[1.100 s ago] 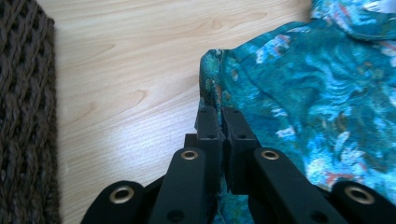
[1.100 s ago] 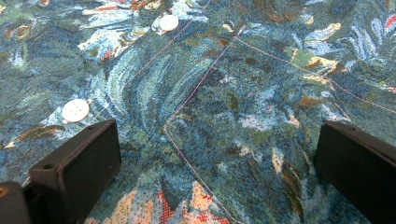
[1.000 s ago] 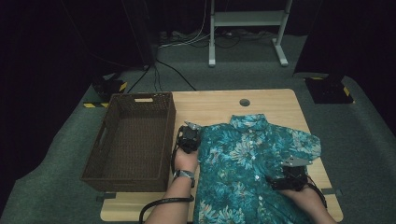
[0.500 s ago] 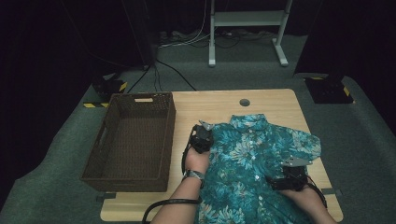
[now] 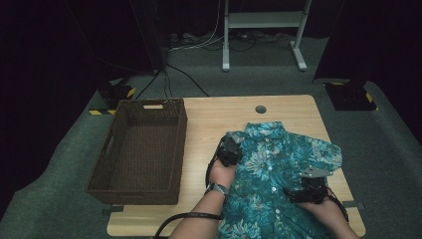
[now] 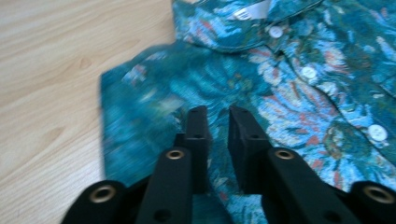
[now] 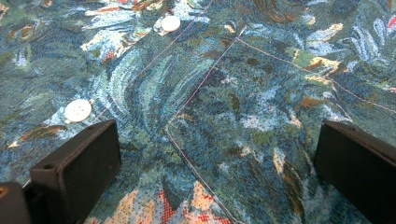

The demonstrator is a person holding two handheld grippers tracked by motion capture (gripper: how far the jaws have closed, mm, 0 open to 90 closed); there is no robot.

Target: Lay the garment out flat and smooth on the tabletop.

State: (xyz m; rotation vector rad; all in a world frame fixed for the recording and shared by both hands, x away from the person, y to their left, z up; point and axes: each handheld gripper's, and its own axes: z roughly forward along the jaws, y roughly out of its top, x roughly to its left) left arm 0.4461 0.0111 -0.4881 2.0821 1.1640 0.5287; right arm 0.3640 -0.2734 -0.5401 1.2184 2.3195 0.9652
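The shirt (image 5: 278, 174) runs off the high view's bottom edge, its near-left fold blurred in the left gripper view.

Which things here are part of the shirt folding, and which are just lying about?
In use: floral shirt, left tongs, right tongs, table.
Lying about: wicker basket, floor cables, white stand.

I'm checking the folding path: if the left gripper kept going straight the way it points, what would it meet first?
Probably the shirt itself: the left gripper points over its folded-in sleeve toward the button placket and collar.
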